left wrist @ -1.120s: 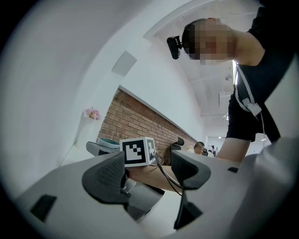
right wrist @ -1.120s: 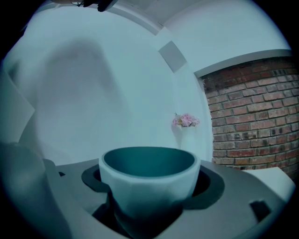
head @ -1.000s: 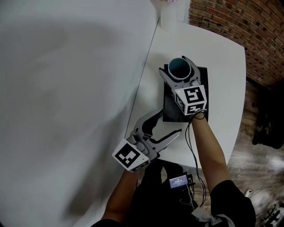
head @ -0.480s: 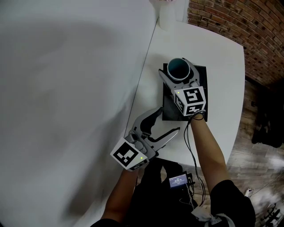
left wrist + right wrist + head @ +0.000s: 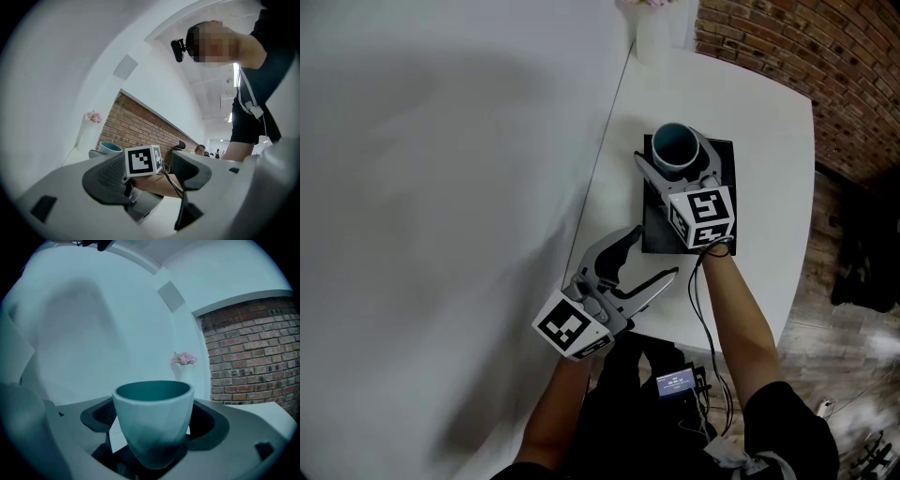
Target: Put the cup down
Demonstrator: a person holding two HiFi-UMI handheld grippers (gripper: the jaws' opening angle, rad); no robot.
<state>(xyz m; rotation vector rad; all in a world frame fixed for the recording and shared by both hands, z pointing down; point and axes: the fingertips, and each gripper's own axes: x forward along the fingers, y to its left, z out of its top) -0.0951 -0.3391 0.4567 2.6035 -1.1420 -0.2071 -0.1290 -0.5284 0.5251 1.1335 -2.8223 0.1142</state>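
The cup (image 5: 153, 420) stands upright between the jaws of the right gripper (image 5: 677, 155), toward the far side of the white table (image 5: 769, 141) and over the dark mat (image 5: 720, 159) that lies there. In the right gripper view the ribbed pads (image 5: 99, 414) sit against the cup's wall on both sides, just below the rim, so the jaws are closed on it at about the cup's own width. Its base is low over the mat, but no view shows whether it already rests there. The left gripper (image 5: 654, 255) lies nearer the person at the table's near left edge. Its jaws are spread wide with nothing between them, and only the other gripper's marker cube (image 5: 142, 161) shows through the gap. A white vase (image 5: 654, 33) with pink flowers stands at the far end, well apart from the cup, with a brick wall (image 5: 787, 47) to the right. The cup looks like glazed ceramic: stiff, moderately heavy for its size, smooth enough to slip, and likely to chip if it lands hard or tilted. It narrows toward the base, so a hold across the wide upper wall seems soundest, since the taper wedges it against the pads. Setting it down probably calls for a level, slow descent until the base bears fully on the mat before the jaws part.
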